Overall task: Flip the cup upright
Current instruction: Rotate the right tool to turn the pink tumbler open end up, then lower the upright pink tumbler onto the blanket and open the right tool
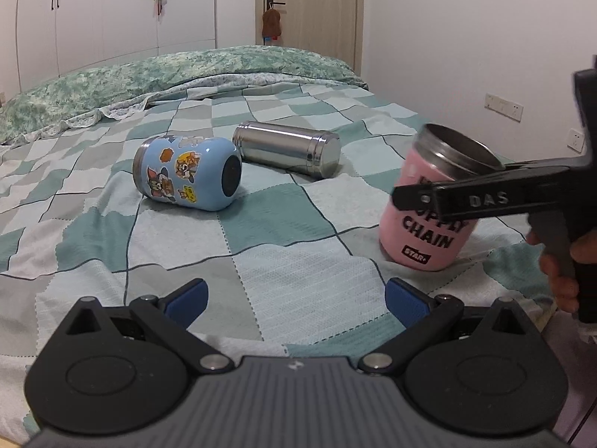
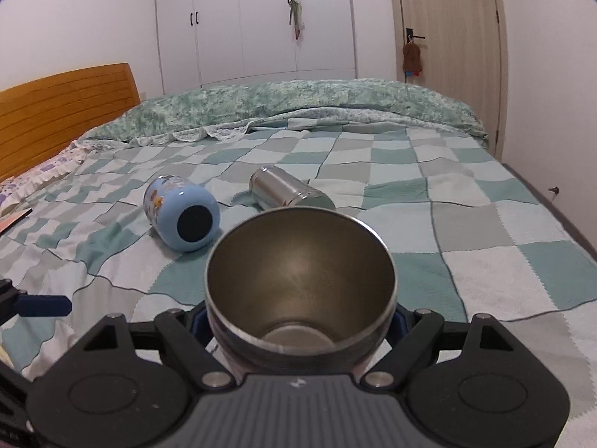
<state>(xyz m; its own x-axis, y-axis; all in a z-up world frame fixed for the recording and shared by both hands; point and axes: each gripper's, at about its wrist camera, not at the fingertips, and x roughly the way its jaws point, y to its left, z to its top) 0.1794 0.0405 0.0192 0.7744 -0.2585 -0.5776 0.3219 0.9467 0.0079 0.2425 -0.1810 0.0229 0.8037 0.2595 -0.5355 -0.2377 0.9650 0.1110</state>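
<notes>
A pink cup [image 1: 425,239] with black lettering stands nearly upright on the bed, tilted a little, mouth up. My right gripper [image 1: 410,196] is shut on its upper body; in the right wrist view the cup's steel inside [image 2: 300,276] fills the space between the fingers. A blue cartoon cup [image 1: 186,173] [image 2: 183,216] lies on its side to the left. A steel cup [image 1: 287,149] [image 2: 287,188] lies on its side behind it. My left gripper [image 1: 296,298] is open and empty, low over the bed in front of the cups; one of its blue fingertips [image 2: 44,305] shows in the right wrist view.
The checked green bedspread [image 1: 261,261] covers the bed, with a rolled green quilt [image 1: 186,71] at the far side. A wooden headboard [image 2: 63,112] is at the left. Wardrobes and a door stand behind. A wall [image 1: 485,56] runs close along the bed's right side.
</notes>
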